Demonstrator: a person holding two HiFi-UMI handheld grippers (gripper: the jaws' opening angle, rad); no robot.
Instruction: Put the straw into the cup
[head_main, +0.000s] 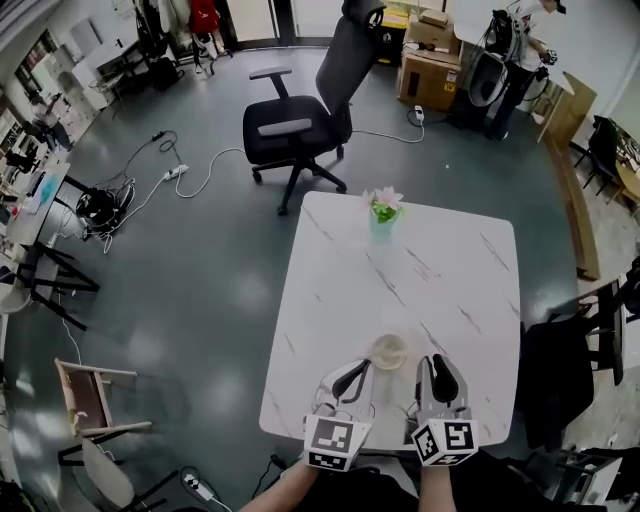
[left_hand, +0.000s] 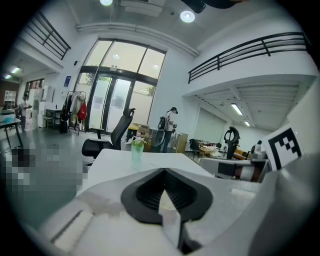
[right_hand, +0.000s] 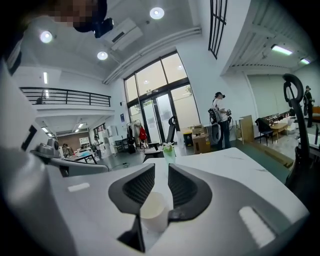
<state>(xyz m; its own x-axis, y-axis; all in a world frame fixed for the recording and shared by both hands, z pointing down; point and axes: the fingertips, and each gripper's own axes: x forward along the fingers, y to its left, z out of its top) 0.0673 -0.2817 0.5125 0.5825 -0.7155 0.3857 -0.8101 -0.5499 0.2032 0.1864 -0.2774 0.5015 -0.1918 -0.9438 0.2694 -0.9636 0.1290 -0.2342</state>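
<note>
A small, pale cream cup (head_main: 388, 352) stands upright on the white marble-patterned desk (head_main: 450, 270), low in the head view between 2 grippers. The left hand-held gripper (head_main: 358, 371) is clenched on nothing visible. The right hand-held gripper (head_main: 438, 366) is released, clear of the cup. No straw shows, so the task looks either finished or unstarted.

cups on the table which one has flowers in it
The green cup at the far edge of the table, by the office chair; pink flowers stick out of it. The pale cup at the near edge shows none.
</note>
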